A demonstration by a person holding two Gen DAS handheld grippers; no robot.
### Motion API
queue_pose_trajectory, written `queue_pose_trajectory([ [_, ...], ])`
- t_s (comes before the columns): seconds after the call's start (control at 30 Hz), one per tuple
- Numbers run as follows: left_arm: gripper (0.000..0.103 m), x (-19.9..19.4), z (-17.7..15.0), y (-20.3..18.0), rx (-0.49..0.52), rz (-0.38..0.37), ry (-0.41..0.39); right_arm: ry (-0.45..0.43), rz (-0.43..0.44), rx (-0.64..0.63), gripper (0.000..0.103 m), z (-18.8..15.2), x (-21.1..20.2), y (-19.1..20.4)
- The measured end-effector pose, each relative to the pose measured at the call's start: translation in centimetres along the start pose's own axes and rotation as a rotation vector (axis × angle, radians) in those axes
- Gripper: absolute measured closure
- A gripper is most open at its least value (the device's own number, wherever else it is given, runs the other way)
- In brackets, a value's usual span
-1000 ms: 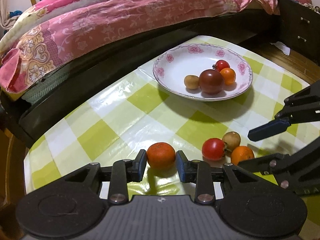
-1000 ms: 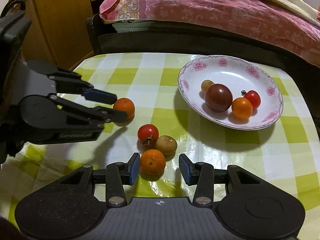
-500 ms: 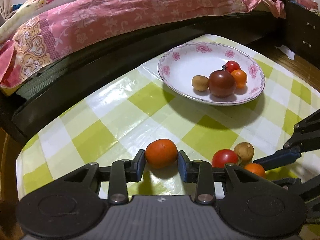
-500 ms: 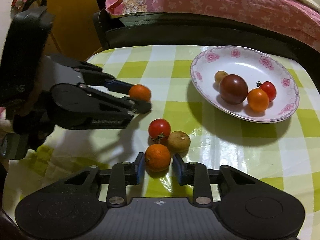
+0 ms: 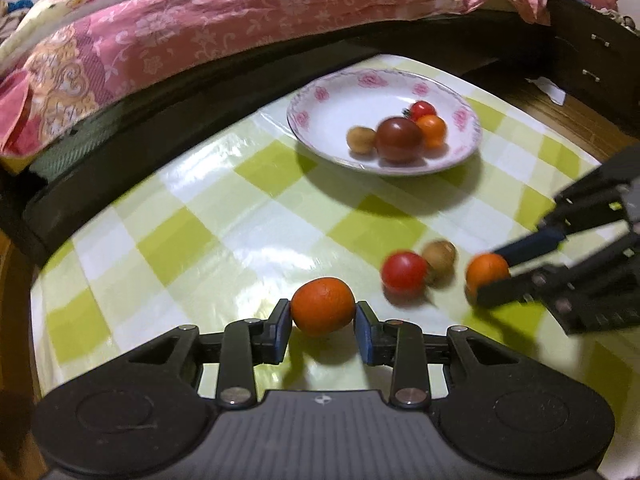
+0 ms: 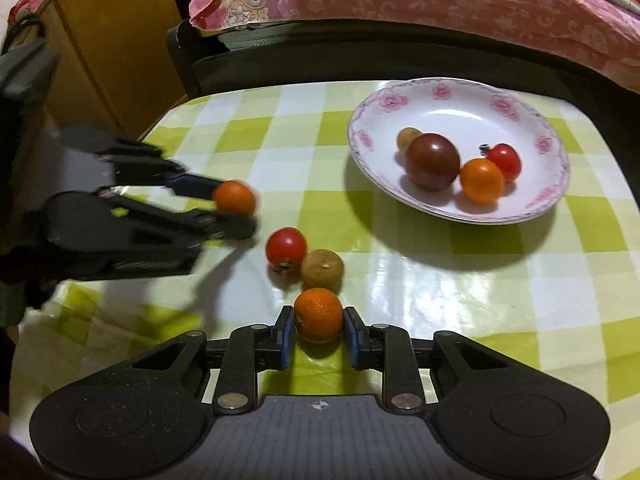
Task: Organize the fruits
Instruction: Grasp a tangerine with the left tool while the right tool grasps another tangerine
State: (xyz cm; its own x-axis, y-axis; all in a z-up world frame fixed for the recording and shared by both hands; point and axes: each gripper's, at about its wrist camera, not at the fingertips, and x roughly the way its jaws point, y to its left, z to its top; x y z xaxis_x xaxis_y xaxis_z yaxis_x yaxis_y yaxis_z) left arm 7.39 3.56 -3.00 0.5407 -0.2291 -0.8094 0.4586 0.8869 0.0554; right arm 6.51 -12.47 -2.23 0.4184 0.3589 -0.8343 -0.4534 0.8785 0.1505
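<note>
My left gripper point(image 5: 322, 322) is shut on an orange mandarin point(image 5: 322, 306) and holds it above the checked tablecloth; it also shows in the right wrist view point(image 6: 234, 197). My right gripper point(image 6: 317, 334) is shut on a smaller orange mandarin point(image 6: 319, 314), also seen in the left wrist view point(image 5: 487, 273). A red tomato point(image 6: 286, 246) and a brown fruit point(image 6: 322, 269) lie on the cloth just beyond it. The white floral plate point(image 6: 532, 208) holds a dark tomato point(image 6: 433, 162), an orange fruit point(image 6: 481, 181), a small red tomato point(image 6: 505, 161) and a small brown fruit point(image 6: 408, 137).
The green and white checked tablecloth point(image 6: 440, 292) covers a small table. A bed with a pink floral quilt point(image 5: 200, 20) runs along the far side. A wooden cabinet point(image 6: 112, 40) stands at the left and dark drawers point(image 5: 592, 48) at the right.
Both grippers closed on their mandarins. The right gripper's jaws tightened around the small mandarin, and the left gripper lifted its mandarin off the cloth.
</note>
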Motion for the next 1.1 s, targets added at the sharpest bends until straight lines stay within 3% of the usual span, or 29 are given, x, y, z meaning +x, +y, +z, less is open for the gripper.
queue_pose_trajectory([
  [0.13, 0.062, -0.1, -1.0, -0.8, 0.016, -0.002, 0.031, 0.0, -0.02, -0.027, 0.081, -0.3, 0.1, 0.4],
  [0.7, 0.06, 0.3, -1.0, -1.7, 0.088, 0.036, -0.012, -0.007, -0.02, -0.043, 0.079, -0.2, 0.4, 0.6],
  [1.1, 0.06, 0.5, -0.7, -1.5, 0.063, 0.028, -0.019, -0.004, -0.02, -0.032, 0.08, -0.2, 0.3, 0.6],
])
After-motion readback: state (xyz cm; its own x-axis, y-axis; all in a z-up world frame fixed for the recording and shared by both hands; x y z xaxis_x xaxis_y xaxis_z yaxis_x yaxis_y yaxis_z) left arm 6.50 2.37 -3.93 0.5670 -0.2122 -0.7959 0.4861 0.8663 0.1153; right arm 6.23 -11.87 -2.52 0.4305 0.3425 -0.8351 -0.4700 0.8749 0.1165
